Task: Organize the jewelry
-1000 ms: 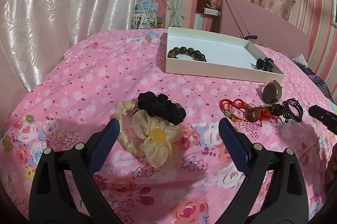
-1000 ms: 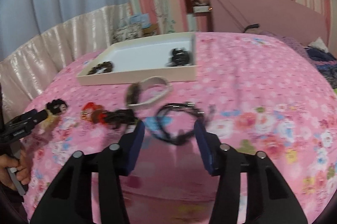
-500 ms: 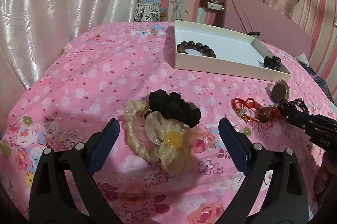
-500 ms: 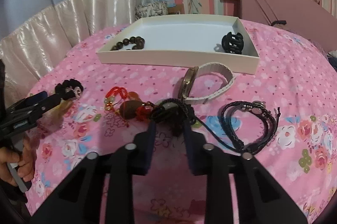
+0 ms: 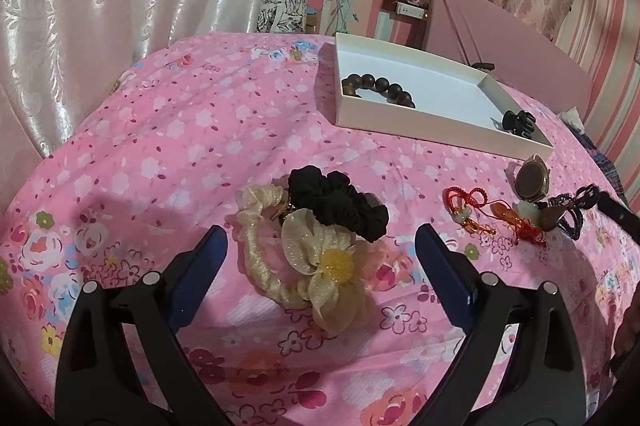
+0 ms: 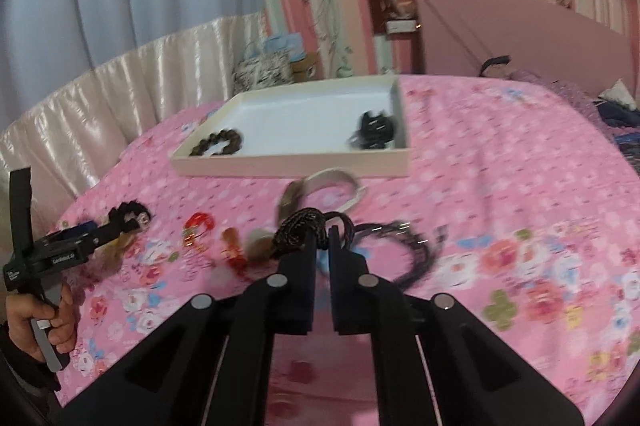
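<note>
Straight beyond your right tongs point(image 6: 320, 246), clenched on the black cord bracelet point(image 6: 300, 230), lies the white tray point(image 6: 288, 167); left tongs point(image 5: 320, 250) gape.

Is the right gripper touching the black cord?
Touching. The right wrist view shows the right gripper with its fingers closed on the black cord, which bunches up between them.

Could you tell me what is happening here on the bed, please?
A person is sorting jewelry on a pink flowered bedspread with two handheld grippers. The right gripper has just closed on a black braided cord. The left gripper is open above a cream scrunchie and a black one. A bead bracelet and a black hair clip lie in the white tray.
</note>
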